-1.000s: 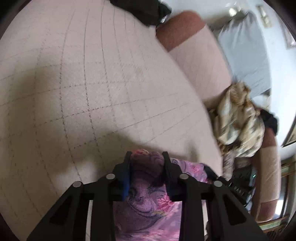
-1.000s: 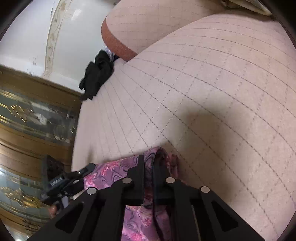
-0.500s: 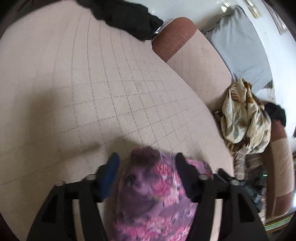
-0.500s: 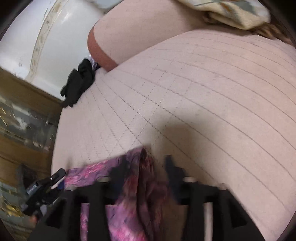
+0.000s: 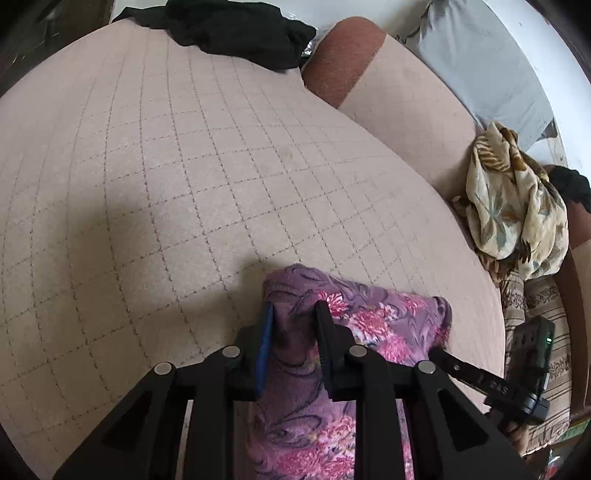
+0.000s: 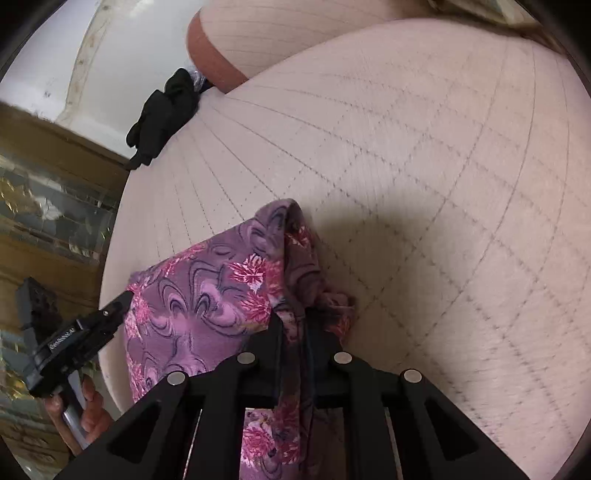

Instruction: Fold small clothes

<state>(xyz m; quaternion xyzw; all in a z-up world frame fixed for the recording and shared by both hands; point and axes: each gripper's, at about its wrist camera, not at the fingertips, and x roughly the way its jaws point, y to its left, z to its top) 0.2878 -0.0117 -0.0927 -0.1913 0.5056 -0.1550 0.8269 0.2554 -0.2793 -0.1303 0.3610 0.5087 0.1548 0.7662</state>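
Note:
A purple garment with pink flowers (image 5: 354, 314) hangs stretched between my two grippers above the quilted beige sofa seat (image 5: 184, 166). My left gripper (image 5: 293, 314) is shut on one top corner of it. My right gripper (image 6: 299, 314) is shut on the other top corner, where the cloth (image 6: 207, 288) bunches between the fingers. The right gripper also shows in the left wrist view (image 5: 480, 380), at the cloth's far edge. The left gripper shows in the right wrist view (image 6: 85, 332), held by a hand.
A black garment (image 5: 236, 29) lies at the far end of the seat, also in the right wrist view (image 6: 162, 114). A beige patterned cloth (image 5: 513, 199) is heaped by the backrest (image 5: 402, 99). A grey pillow (image 5: 476, 62) lies behind. Wooden panelling (image 6: 44, 206) stands left.
Both grippers opened briefly half a second ago and have shut again on the purple garment's corners. The garment now hangs higher and more spread between them.

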